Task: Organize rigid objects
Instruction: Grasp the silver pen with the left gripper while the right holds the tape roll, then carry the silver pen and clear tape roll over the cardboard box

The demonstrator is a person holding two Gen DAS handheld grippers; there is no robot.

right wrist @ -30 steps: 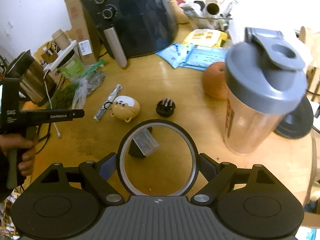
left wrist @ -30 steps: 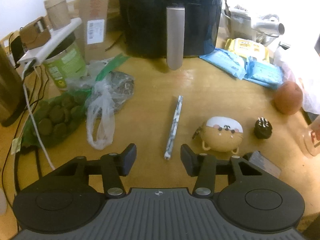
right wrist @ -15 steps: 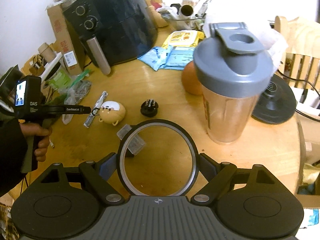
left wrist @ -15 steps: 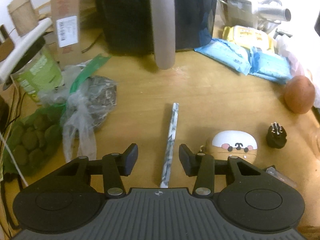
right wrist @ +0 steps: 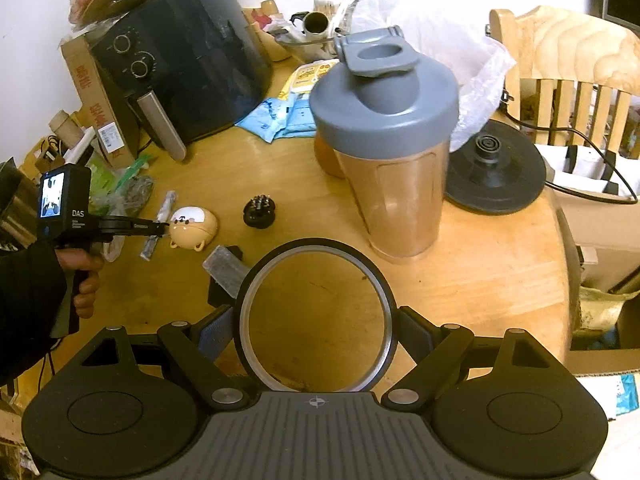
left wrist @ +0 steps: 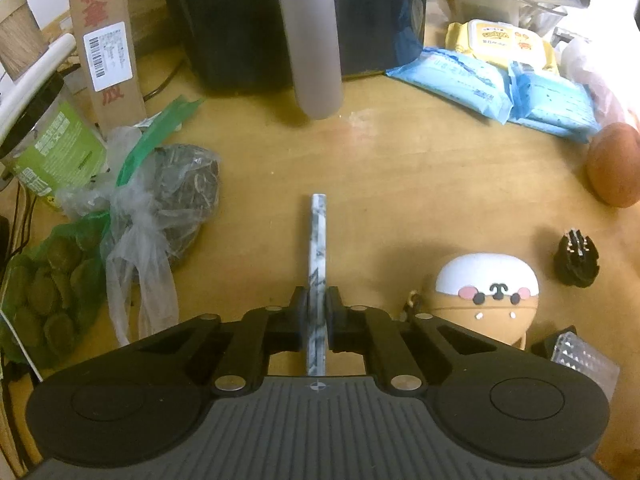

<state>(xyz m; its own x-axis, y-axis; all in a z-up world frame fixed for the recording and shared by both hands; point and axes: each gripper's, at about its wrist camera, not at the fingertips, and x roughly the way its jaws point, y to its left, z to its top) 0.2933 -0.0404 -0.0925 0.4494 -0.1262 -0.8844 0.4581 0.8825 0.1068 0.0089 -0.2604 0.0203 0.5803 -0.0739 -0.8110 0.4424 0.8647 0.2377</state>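
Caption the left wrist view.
Left hand-held gripper shut on marbled grey-white stick over cluttered wooden table.

We find the stick (left wrist: 318, 248) lying on the bench (left wrist: 400, 168), the bagged goods (left wrist: 160, 200) left of it, the round case (left wrist: 486, 300) right, the air fryer (left wrist: 380, 20) behind.

Left gripper (left wrist: 317, 312) fingers just closed; right gripper (right wrist: 316, 328) fingers spread wide.
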